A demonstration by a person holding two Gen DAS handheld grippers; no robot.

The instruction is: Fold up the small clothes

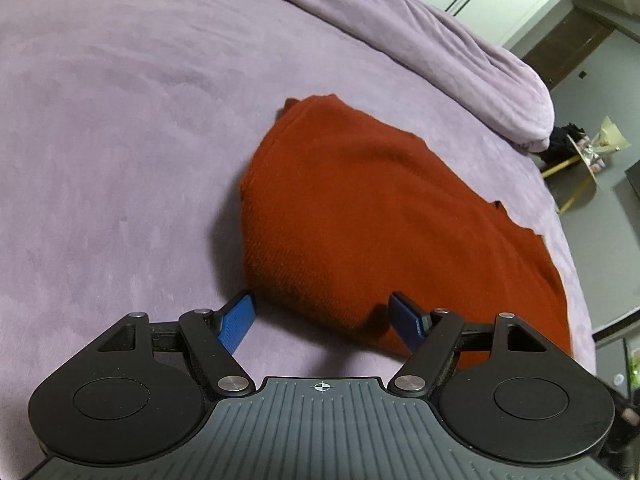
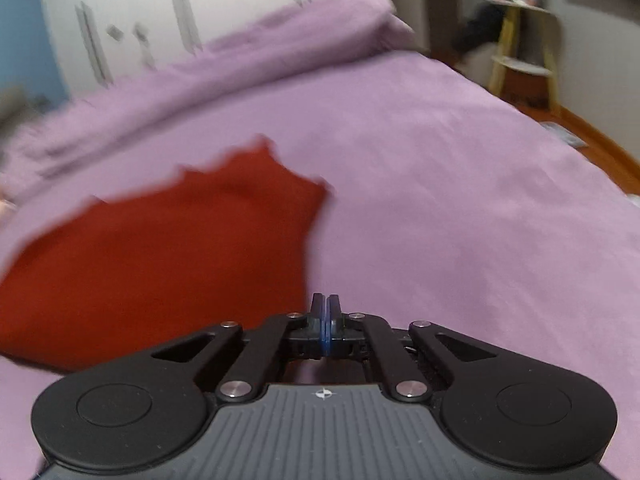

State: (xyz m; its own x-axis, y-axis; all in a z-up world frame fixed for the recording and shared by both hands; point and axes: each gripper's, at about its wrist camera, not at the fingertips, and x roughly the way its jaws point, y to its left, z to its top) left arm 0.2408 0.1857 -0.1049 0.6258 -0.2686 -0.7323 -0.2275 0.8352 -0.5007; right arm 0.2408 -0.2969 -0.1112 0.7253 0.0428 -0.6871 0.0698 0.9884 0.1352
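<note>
One red knit garment (image 1: 372,216) sits on the purple bed (image 1: 120,120), already folded into a chunky bundle. Left gripper (image 1: 324,320) is spread wide at its near edge, gripping nothing; right gripper (image 2: 326,312) is clamped empty beside it. Looks like the final fold, so grab that near edge next.

Purple bedspread (image 1: 120,140), bunched blanket (image 1: 460,52), yellow stool (image 2: 520,52).

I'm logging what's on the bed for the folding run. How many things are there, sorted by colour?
Red: 1, the folded garment lying on the bedspread
Purple: 2, the bedspread and the bunched blanket along its far edge
Total: 3
</note>
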